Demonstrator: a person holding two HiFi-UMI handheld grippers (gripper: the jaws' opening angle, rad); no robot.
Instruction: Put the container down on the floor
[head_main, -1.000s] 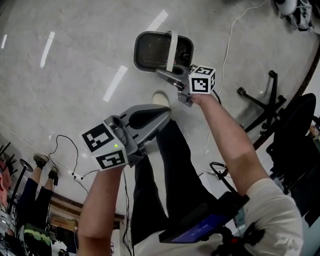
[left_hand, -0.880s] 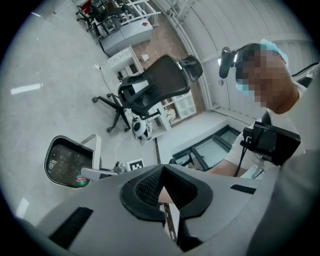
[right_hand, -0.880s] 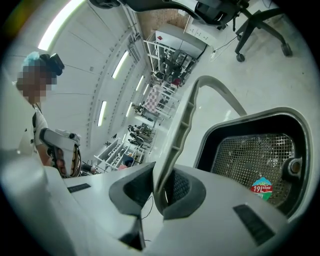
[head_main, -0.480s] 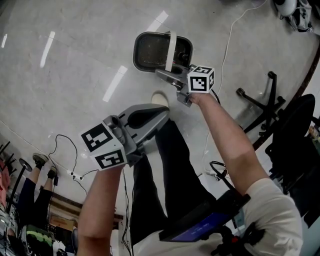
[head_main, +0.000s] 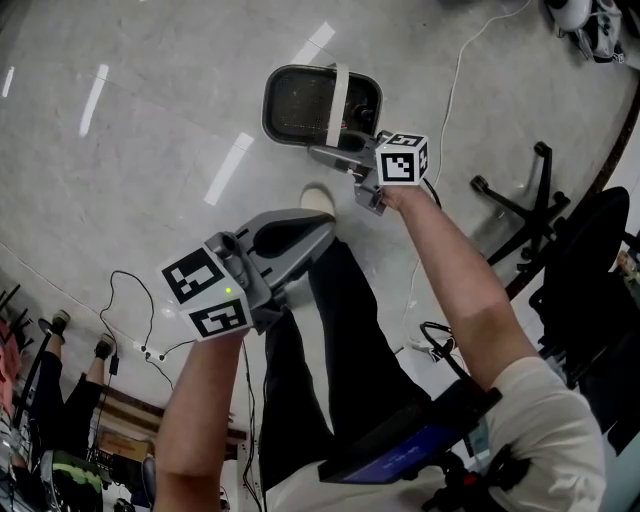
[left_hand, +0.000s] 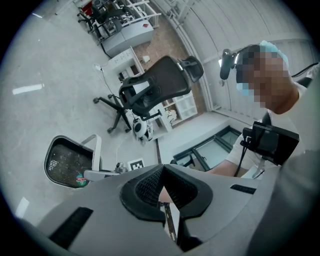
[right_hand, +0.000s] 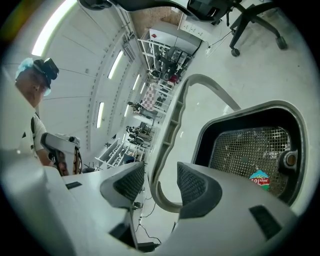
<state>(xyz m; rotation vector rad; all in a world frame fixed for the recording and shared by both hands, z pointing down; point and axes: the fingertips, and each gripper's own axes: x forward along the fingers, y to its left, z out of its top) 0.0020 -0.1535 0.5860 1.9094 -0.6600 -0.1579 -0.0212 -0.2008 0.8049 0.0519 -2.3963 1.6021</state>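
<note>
The container (head_main: 300, 105) is a grey basket with a mesh bottom and a pale hoop handle (head_main: 340, 92); it rests on the pale floor ahead of my feet. My right gripper (head_main: 333, 152) is at its near rim, its jaws opening. In the right gripper view the handle (right_hand: 172, 125) runs between the pads (right_hand: 196, 186) with a gap on each side. A small red-and-blue item (right_hand: 260, 179) lies inside the basket (right_hand: 250, 150). My left gripper (head_main: 322, 222) hangs shut and empty over my legs, and from it the basket (left_hand: 67, 162) shows at lower left.
A black office chair base (head_main: 515, 200) stands to the right of the basket, and a white cable (head_main: 455, 80) runs past it. My shoe (head_main: 318, 195) is just short of the basket. More cables (head_main: 135, 310) and another person's feet (head_main: 55, 322) are at the left.
The right gripper's jaws have parted from the handle they were holding. The basket has shifted slightly away to the left. The left gripper has stayed put.
</note>
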